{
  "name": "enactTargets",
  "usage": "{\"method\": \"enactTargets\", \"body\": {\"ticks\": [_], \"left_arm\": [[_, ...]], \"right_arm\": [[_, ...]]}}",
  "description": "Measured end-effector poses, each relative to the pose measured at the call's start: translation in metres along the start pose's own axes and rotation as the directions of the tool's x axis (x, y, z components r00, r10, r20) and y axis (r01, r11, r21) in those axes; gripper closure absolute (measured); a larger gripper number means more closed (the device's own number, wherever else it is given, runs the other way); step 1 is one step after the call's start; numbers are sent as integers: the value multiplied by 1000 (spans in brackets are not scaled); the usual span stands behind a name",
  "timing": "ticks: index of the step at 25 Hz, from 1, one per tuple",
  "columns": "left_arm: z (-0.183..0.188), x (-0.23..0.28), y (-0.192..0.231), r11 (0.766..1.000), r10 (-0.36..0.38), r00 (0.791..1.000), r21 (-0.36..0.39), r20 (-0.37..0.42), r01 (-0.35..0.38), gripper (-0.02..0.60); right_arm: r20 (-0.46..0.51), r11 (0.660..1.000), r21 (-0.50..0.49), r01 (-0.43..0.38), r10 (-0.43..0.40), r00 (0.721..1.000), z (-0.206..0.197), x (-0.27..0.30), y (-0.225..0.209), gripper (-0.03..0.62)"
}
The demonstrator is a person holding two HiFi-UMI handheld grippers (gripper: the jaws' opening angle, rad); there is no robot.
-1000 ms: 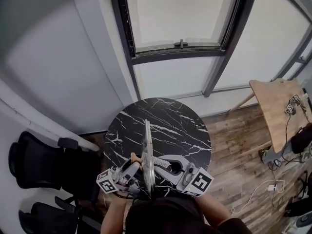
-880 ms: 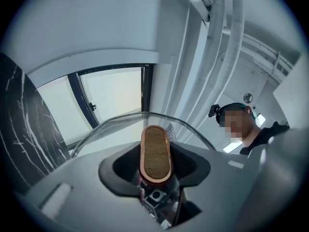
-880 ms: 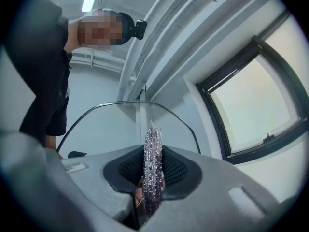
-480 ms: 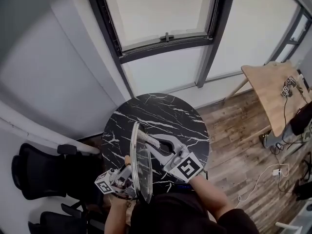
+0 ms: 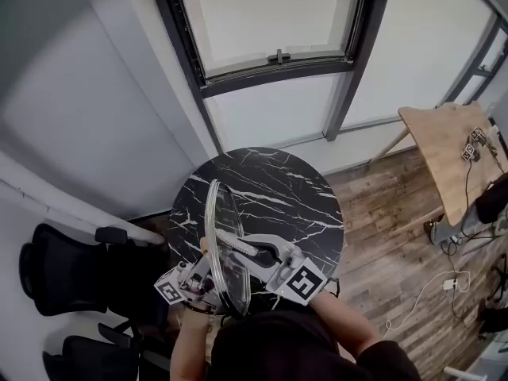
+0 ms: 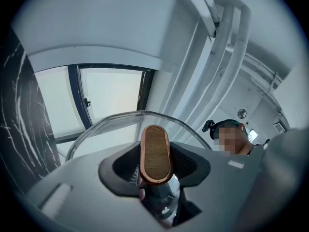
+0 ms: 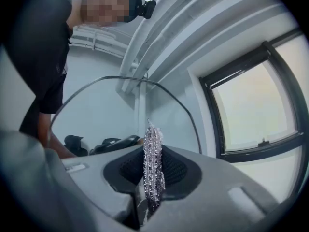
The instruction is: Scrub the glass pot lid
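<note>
Left gripper (image 6: 155,165) is closed on the wooden knob (image 6: 155,152) of the glass pot lid (image 6: 116,129). Its two dark pads press on the knob from both sides, so the jaws stand partly apart, as wide as the knob. The lid stands on edge in the air above the round black marble table (image 5: 274,189), close in front of the person. In the head view it shows as a thin curved rim (image 5: 214,221), with the knob turned toward the left gripper (image 5: 208,254).

The right gripper (image 7: 153,172) is clenched on a silvery metal mesh scrubber (image 7: 153,151). The scrubber is squeezed into a narrow vertical strip between the pads, and its top sticks out beyond them. In the head view this gripper (image 5: 238,246) reaches in from the right, and the scrubber (image 5: 228,240) meets the glass on the side opposite the knob. In the right gripper view the round lid (image 7: 104,112) fills the space just behind the scrubber.
</note>
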State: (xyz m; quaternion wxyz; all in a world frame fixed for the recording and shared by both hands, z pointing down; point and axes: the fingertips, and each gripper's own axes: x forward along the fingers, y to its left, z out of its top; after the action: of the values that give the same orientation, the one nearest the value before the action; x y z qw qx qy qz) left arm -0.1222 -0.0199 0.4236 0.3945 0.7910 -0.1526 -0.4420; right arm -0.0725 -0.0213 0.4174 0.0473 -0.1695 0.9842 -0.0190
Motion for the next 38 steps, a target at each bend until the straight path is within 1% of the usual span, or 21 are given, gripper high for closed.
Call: {"method": "enactTargets", "body": {"ticks": [4,8,11,15,18,20,22,24,27,29,32,34,38], "left_arm": [[14,-5,8,1000,25,1000,18,19,-25,403],[27,-7,15,998,56,996,26,64,-58,403],[35,-8,16,995,79,993,49,91,-84,403],[36,-8,13,991,96,991,81,95,-104,404],[37,-10,12,991,99,990,80,101,-107,403],[36,-10,11,992,95,990,68,99,-102,403],[31,-10,6,995,82,993,59,85,-87,403],[21,-11,2,996,65,996,57,59,-69,403],[5,-7,-5,997,50,999,56,17,-51,403],[1,-8,-6,997,47,999,54,7,-47,403],[0,-9,-4,998,59,998,39,4,-59,402],[-5,-10,-7,998,52,999,37,-9,-51,402],[-10,-4,-17,999,24,999,29,-25,-23,402]], "right_arm": [[9,993,44,-108,108,994,-7,-13,36,519],[26,974,103,-202,201,979,-8,-34,66,519],[27,959,143,-246,245,969,-12,-50,78,519],[55,931,186,-314,309,950,-12,-62,87,520],[60,920,200,-337,332,941,-12,-65,89,520],[25,931,175,-321,322,946,-18,-62,88,520],[-15,948,149,-281,286,958,-28,-55,84,520],[-23,960,148,-238,243,970,-35,-45,74,520],[3,971,160,-176,178,984,-34,-32,47,520],[25,976,155,-153,151,988,-28,-26,29,520],[26,988,91,-122,120,992,-25,-12,7,520],[50,995,56,-81,78,996,-24,-3,-11,520],[70,998,61,23,-28,997,-17,10,-51,520]]}}
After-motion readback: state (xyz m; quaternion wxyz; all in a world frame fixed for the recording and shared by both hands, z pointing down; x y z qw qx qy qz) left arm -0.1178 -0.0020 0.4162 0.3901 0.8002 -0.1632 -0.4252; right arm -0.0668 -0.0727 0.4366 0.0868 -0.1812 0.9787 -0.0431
